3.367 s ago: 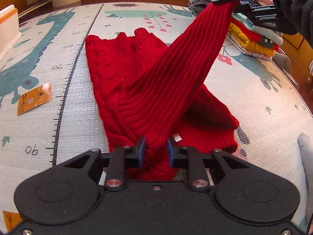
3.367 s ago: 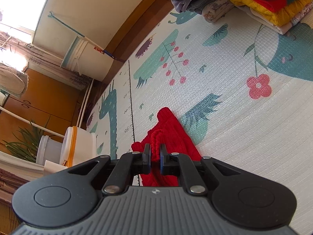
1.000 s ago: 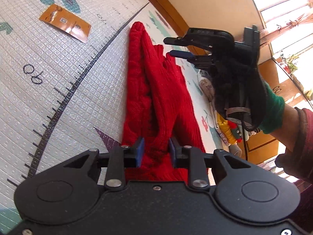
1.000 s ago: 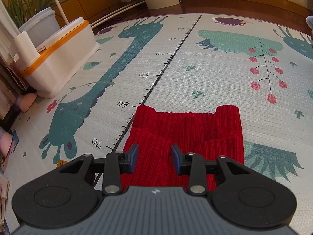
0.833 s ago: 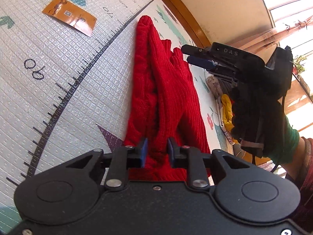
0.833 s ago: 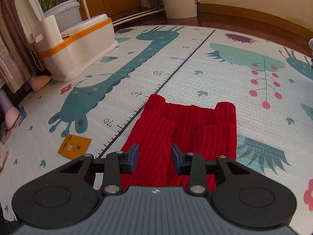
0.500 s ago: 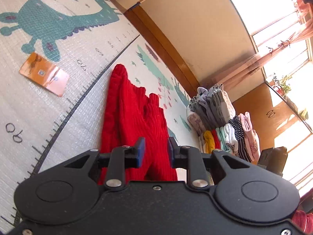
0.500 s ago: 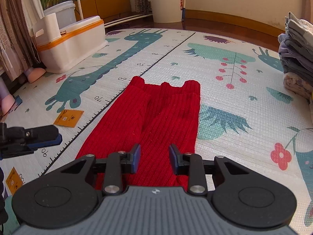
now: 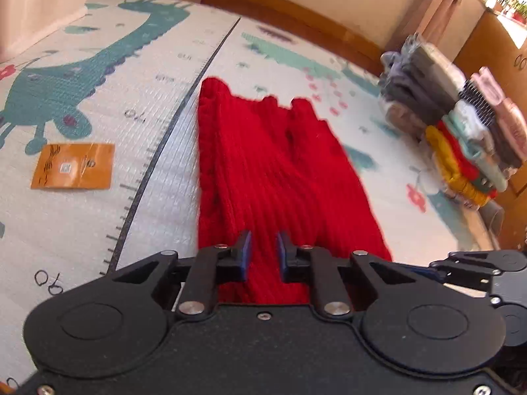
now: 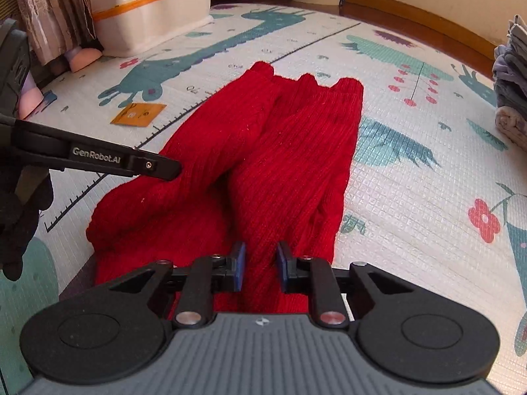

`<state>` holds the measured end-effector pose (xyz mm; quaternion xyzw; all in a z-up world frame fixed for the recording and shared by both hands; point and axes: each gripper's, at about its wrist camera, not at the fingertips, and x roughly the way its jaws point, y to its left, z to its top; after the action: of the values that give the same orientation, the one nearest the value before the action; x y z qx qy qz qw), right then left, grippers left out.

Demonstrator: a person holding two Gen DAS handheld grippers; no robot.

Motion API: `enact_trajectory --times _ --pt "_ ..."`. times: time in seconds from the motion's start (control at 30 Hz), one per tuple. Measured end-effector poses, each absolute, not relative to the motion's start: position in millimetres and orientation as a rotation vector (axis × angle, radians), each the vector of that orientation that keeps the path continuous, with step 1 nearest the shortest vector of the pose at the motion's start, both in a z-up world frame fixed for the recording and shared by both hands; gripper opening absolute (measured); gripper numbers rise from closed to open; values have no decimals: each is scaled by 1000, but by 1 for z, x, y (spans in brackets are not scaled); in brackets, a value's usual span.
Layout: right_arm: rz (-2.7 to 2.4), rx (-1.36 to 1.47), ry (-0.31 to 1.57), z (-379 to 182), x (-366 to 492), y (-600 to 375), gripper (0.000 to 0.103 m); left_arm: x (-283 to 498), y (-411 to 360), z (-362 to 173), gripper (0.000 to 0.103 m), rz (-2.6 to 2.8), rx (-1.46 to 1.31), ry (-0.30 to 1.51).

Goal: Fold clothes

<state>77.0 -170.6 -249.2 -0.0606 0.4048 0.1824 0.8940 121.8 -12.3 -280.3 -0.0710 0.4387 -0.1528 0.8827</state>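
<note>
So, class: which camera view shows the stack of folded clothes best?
The left wrist view: the stack of folded clothes shows nearly whole, though blurred. The right wrist view catches only its grey end at the frame's edge.

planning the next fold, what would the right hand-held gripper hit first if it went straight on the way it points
The right hand-held gripper, open, would probably meet the red knit sweater first: its near edge lies between and just ahead of the fingers, though height above it is unclear.

The near end of the red sweater is hidden behind the left gripper, and in the right wrist view behind the right gripper. The pile of folded clothes is blurred; the right edge cuts it.
</note>
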Motion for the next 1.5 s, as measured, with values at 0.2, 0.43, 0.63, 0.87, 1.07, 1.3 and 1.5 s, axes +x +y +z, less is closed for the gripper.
enact_trajectory --times 0.2,0.43,0.63,0.87,1.07,1.3,1.5 --pt "406 -208 811 -238 63 -171 22 112 -7 -231 14 -378 -86 838" --pt "572 -645 712 -246 -12 -141 23 52 -49 -232 30 -576 400 827" --pt "632 -887 709 -265 -49 -130 23 -19 -76 -279 50 -671 840 785" --pt "597 -992 683 -280 -45 -117 29 -37 -81 -324 56 -587 1146 653" --pt "585 -1088 632 -297 -45 -121 37 -38 -81 -334 55 -526 1264 513" --pt "623 -1109 603 -297 -38 -119 20 -45 -81 -346 49 -501 1315 430" --pt "623 -963 723 -280 -23 -118 15 -41 -92 -342 16 -528 1331 522"
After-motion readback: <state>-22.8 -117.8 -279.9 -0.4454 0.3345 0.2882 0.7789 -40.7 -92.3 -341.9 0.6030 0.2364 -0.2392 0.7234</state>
